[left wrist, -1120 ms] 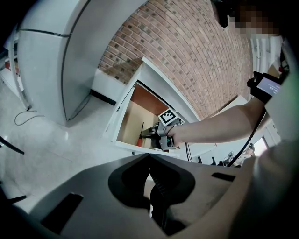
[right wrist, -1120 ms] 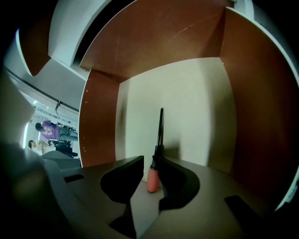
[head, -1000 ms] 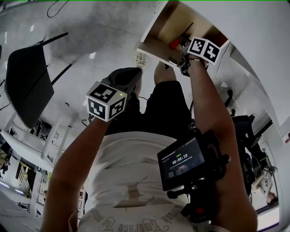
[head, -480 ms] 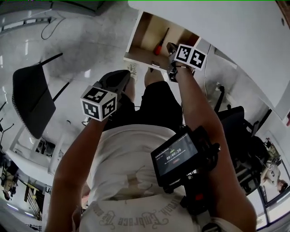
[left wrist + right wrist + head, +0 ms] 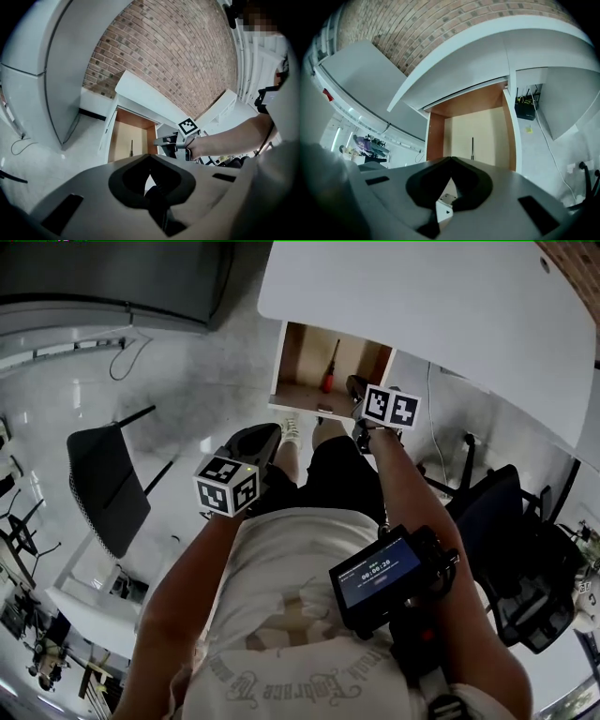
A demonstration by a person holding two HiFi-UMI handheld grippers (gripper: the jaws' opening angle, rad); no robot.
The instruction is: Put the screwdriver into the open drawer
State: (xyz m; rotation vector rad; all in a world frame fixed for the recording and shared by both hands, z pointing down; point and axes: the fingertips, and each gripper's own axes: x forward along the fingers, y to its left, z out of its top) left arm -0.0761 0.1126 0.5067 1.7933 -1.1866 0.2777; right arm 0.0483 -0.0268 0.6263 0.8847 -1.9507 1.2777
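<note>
The screwdriver [image 5: 329,368] lay flat on the floor of the open drawer [image 5: 298,357], with its red handle toward the drawer's front edge and its shaft pointing toward the back. The drawer stood pulled out from under the white desk [image 5: 422,306]. The right hand-held gripper [image 5: 451,161] hovered just in front of the drawer, jaws closed tip to tip with nothing between them. The left hand-held gripper [image 5: 150,158] hung well back from the drawer, its jaws also pressed together and empty.

Head view looks down; all views share the drawer [image 5: 302,357]
</note>
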